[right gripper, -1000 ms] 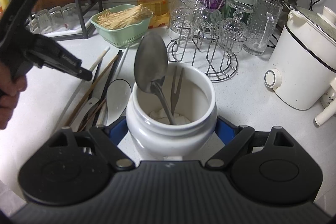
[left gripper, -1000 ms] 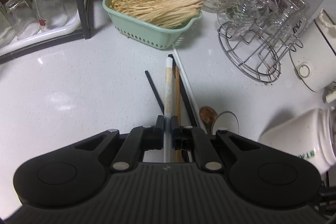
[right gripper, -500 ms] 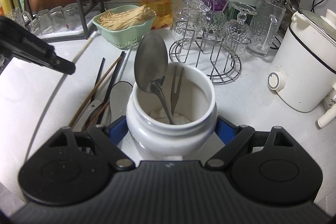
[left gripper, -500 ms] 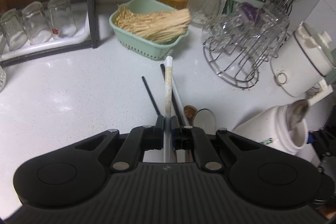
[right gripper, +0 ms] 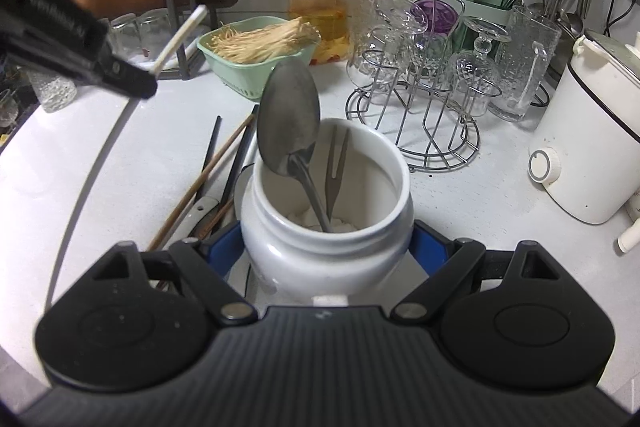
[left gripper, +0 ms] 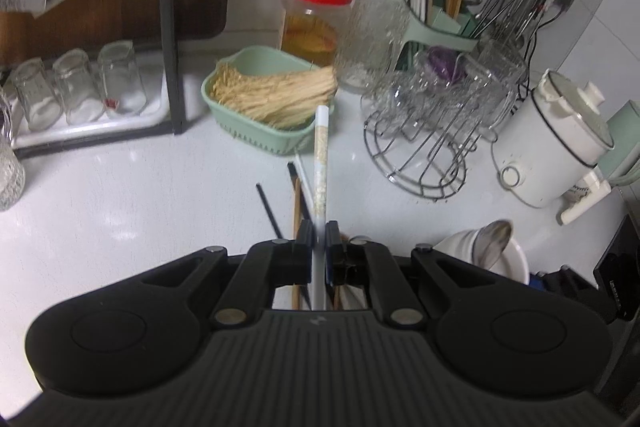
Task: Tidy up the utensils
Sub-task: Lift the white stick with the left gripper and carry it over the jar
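Left wrist view: the left gripper (left gripper: 319, 247) has its jaws pinched nearly together on a white chopstick (left gripper: 321, 163), a slim straight rod with a pale speckled band, held clear of the bench (left gripper: 120, 211).
Right wrist view: the right gripper (right gripper: 328, 243) clasps a white jar (right gripper: 326, 247) between blue pads, jaws spread around its belly.
Jar contents: a dull steel spoon (right gripper: 289, 125), bowl upward, and a two-pronged fork (right gripper: 336, 167) lean inside the glossy, round-shouldered jar.
Loose utensils: black and brown chopsticks (right gripper: 224, 167) lie in a fan on the bench just left of the jar.
Open room: bare white bench spreads to the left; its curved front edge runs close by the left gripper.
Crowded side: a wire glass rack (right gripper: 424, 99), a green basket (right gripper: 256, 67) of pale strands and a white cooker (right gripper: 588, 147) close off the back and right.
Writing: lettering on the left gripper's black body is too blurred to read.
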Tool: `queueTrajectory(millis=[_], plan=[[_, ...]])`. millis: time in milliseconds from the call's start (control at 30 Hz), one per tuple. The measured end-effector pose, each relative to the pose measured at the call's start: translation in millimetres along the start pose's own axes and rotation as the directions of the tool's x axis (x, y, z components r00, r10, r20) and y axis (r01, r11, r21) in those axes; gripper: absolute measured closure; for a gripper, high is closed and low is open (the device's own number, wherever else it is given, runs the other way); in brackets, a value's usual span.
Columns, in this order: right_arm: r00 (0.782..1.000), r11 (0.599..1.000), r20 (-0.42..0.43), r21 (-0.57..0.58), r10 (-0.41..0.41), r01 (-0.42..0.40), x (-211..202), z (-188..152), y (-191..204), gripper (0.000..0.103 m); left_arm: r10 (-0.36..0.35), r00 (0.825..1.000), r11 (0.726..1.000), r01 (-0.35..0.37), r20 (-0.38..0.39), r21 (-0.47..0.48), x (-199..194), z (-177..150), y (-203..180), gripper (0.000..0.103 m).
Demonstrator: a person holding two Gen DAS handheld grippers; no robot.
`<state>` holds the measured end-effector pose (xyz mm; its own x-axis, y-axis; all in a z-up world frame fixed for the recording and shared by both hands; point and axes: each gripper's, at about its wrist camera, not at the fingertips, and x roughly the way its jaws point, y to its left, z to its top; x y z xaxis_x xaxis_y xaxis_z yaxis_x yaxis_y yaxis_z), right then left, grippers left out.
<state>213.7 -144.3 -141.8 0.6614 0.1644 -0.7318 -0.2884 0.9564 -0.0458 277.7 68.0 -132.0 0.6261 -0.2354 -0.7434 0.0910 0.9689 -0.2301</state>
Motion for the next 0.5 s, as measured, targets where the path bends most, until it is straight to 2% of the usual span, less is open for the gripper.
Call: queueTrajectory(millis=[500], plan=[[1.000,1.000,0.000,-0.012,0.014,-0.014,1,0,-1,0.013,-0.056,0.993,0.997,0.050,0.106,0.058,-30,35,-36,0.096]])
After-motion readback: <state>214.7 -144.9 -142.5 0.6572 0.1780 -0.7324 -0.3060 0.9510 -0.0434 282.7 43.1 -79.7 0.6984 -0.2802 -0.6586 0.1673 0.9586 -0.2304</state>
